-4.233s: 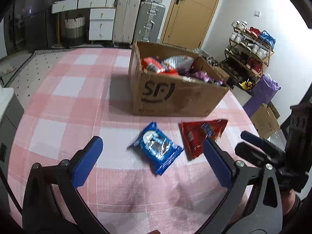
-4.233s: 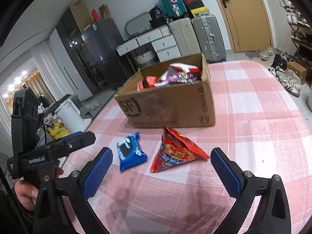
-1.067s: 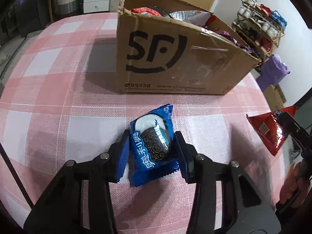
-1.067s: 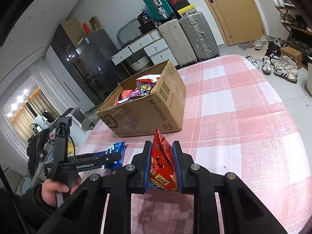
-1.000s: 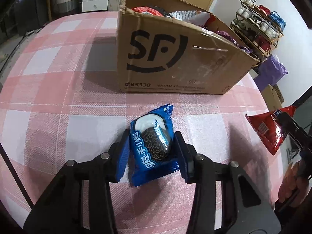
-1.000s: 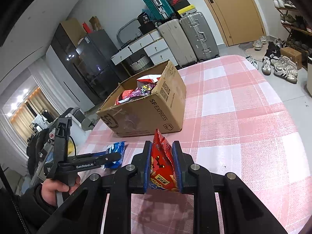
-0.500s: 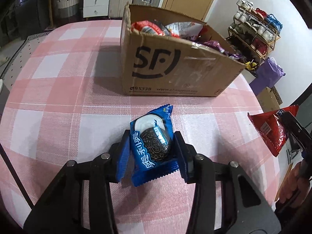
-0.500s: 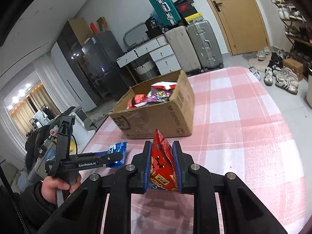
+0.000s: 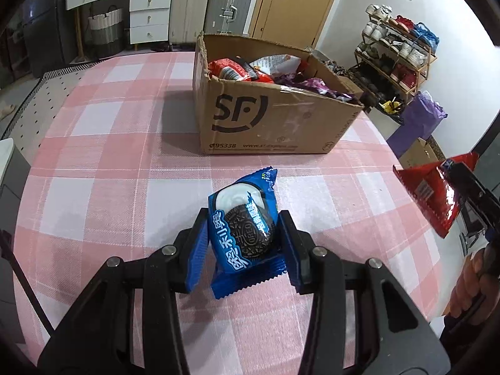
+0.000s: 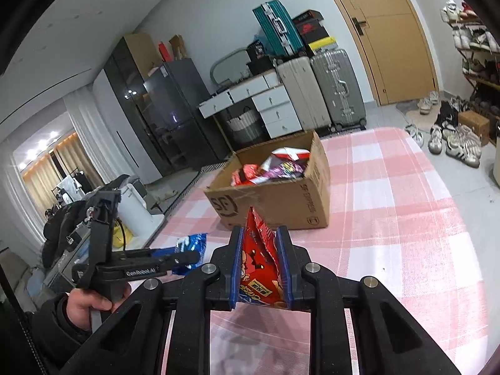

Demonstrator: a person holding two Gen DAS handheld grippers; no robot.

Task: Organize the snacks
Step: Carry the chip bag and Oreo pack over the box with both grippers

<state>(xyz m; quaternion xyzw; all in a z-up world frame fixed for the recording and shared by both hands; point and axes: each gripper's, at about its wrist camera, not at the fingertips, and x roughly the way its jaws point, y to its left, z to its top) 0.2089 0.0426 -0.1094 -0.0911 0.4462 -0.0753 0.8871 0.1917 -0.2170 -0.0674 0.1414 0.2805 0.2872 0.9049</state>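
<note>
the left gripper [image 9: 243,243] is clenched on the blue oreo packet [image 9: 242,234], its blue pads pressed against both sides of the wrapper, and the packet now hangs clear of the pink checked tablecloth [image 9: 109,187] instead of lying flat on it as it did a few seconds ago. the right gripper [image 10: 261,265] is likewise clamped tight on the red snack bag [image 10: 259,259], which stands upright between the jaws with its torn top pointing to twelve o'clock. against the pictures from a second back, both views show more of the room and the open top of the cardboard box [image 9: 265,122] — both packets have been lifted, and neither grip has slackened. from the left wrist the box sits at about twelve o'clock beyond the packet, well apart from it, with the red bag out at three o'clock; from the right wrist the box is at twelve o'clock too, and the left gripper with its blue packet shows at nine o'clock, held by a hand [image 10: 84,304] in a dark sleeve. the box already holds several wrappers, so the sensible reading is that the pickup is done and the carry is under way — what remains is to bring each packet over the rim and let go.
</note>
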